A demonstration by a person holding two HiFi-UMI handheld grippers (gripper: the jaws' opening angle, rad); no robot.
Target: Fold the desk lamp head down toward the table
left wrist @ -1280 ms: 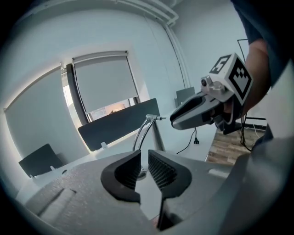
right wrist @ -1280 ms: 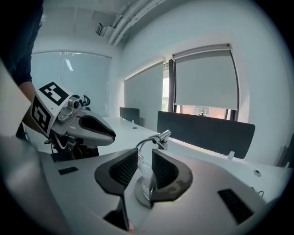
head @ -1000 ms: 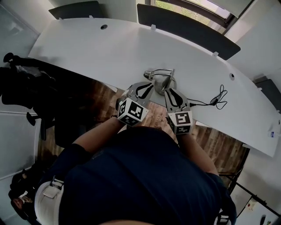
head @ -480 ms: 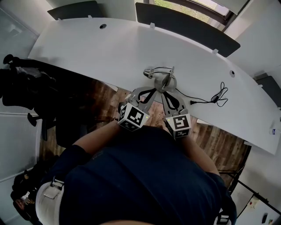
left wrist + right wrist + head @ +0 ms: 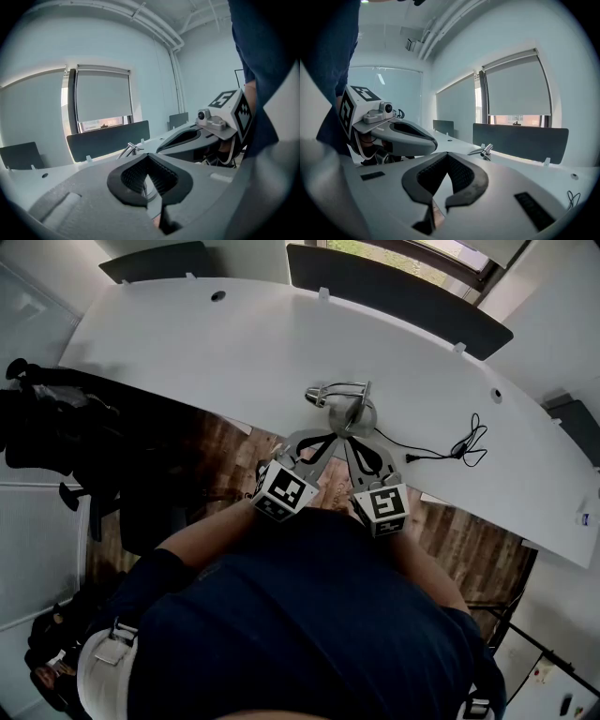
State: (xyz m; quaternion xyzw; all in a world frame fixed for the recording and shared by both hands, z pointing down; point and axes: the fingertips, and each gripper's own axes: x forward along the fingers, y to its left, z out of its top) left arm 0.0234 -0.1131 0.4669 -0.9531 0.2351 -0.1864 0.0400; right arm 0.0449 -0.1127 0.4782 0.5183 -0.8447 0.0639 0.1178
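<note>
Though the left tongs [image 5: 147,155] and right tongs [image 5: 447,153] point at the desk lamp [image 5: 345,407], neither pinches it.
Both are grey shells with ribbed black pads, their tips pressed together on nothing, the right pair having just closed. Only the head view shows the lamp whole: a round metal base and thin chrome arms on the white worktop [image 5: 206,343], just beyond both tips. Each gripper view catches only its slim head. A black cable [image 5: 450,451] trails to its right.
</note>
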